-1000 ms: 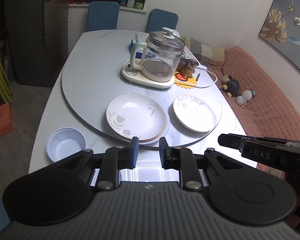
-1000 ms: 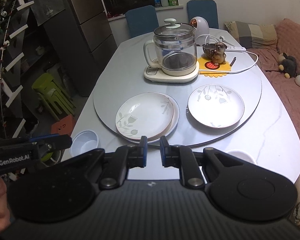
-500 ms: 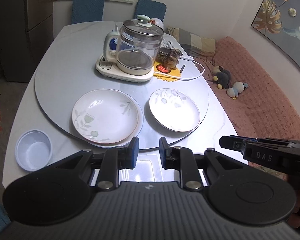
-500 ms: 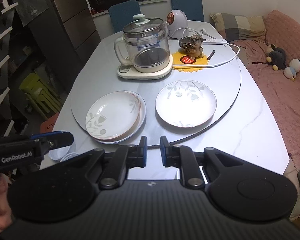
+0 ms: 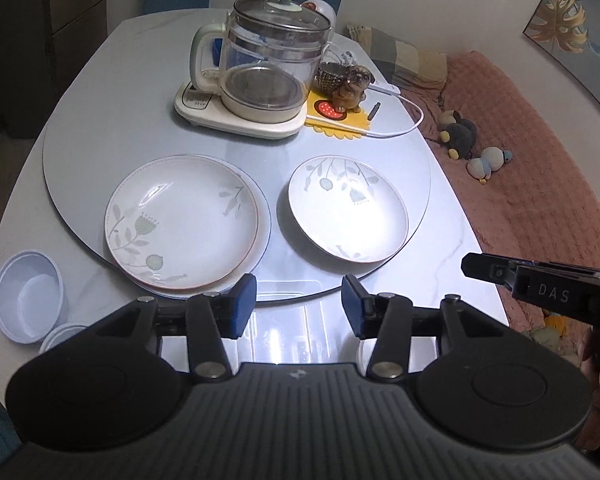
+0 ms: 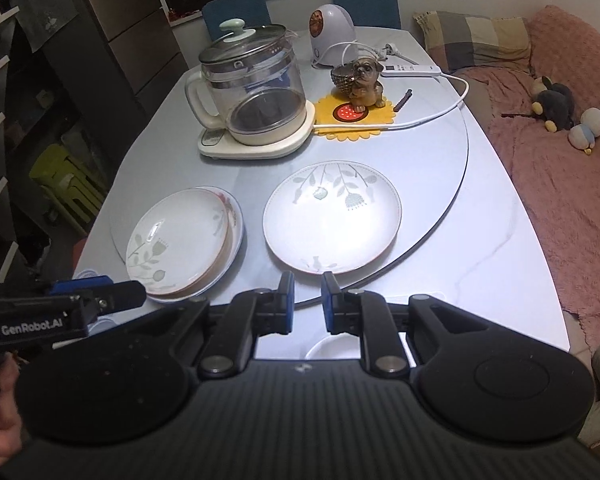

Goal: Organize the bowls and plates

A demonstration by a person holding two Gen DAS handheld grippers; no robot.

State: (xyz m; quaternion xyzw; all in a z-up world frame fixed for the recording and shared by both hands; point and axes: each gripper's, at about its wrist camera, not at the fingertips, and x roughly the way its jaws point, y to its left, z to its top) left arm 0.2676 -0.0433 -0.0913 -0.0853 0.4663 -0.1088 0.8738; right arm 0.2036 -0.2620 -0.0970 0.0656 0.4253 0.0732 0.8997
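Closer now, left gripper (image 5: pixel 299 299) opening (bowl (image 5: pixel 29 297) partly hidden).

Each wrist camera sat just behind its own fingers and looked forward and steeply down over the near edge of the table (image 5: pixel 452 248). The left view faced the stacked plates (image 5: pixel 182 220) ahead of its left finger; the right view faced the single plate (image 6: pixel 332 222) straight ahead. Both shared the two plate spots, the kettle (image 5: pixel 266 76) beyond them, and each other's gripper at the side.
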